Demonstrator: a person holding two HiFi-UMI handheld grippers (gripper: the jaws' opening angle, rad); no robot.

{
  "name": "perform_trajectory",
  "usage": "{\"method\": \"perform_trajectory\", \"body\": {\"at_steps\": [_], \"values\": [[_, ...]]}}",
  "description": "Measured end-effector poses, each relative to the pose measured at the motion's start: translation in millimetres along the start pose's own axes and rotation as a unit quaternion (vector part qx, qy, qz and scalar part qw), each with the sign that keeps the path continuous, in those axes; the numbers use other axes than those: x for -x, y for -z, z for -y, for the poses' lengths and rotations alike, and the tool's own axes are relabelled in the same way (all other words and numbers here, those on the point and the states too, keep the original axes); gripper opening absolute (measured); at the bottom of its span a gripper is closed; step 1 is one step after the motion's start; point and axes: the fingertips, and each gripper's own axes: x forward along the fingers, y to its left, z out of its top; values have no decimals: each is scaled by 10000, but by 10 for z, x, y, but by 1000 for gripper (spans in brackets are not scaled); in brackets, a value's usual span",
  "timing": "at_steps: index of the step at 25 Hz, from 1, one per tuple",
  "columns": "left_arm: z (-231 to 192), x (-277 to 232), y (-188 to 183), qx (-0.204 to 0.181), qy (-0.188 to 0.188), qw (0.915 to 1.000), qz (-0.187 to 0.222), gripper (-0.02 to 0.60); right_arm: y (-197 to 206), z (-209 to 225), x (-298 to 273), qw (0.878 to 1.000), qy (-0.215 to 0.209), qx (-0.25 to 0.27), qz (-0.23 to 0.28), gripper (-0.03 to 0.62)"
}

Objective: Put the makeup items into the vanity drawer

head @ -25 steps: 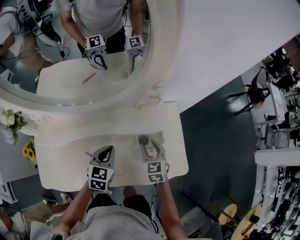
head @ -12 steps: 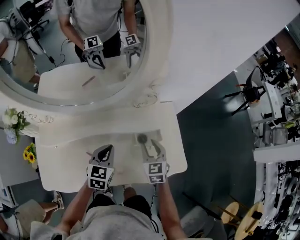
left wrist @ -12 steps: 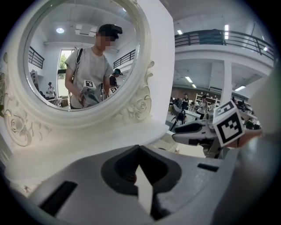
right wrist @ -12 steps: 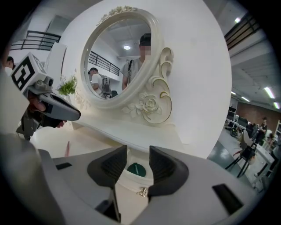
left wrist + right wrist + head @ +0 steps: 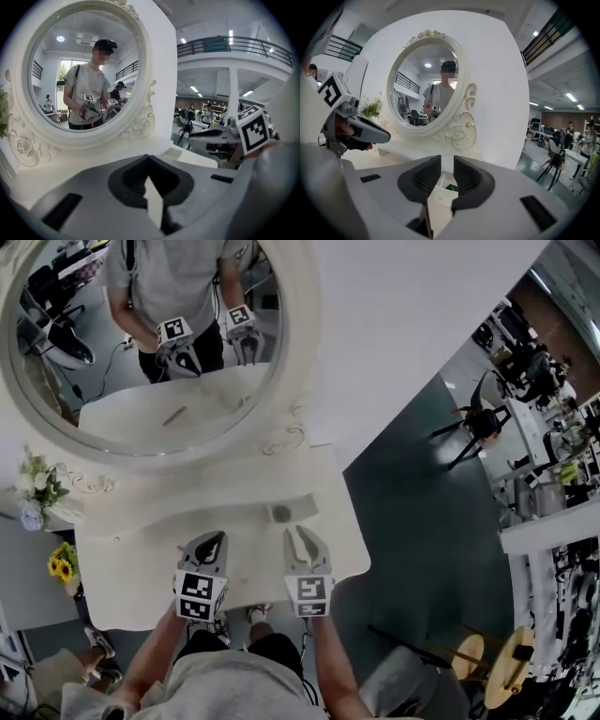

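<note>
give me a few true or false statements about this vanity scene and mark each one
1. The left gripper has its jaws together with nothing between them. True.
2. The right gripper grips the round dark item. False: its jaws are closing with nothing between them, and the item lies in the open drawer ahead of it.
3. The mirror above the vanity is rectangular. False: it is round, in an ornate white frame.
4. Flowers stand at the person's left of the vanity. True.
</note>
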Motion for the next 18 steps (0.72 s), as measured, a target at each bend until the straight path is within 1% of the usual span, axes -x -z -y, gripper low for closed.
{"method": "perform_trajectory", "body": {"at_steps": [5,9,13,18], "values": [[10,230,-43,-70,72,9998,167,0,-103,-174,281,9996,190,-65,218,50],[31,406,-61,-99,129,9995,286,0,-193,-347,516,9989,214,-82,403,14],[76,533,-73,-155,202,9989,382,0,-217,-474,677,9986,236,-41,470,14],[107,642,-7,-161,227,9989,380,0,-198,-612,782,9987,202,-37,469,14]]}}
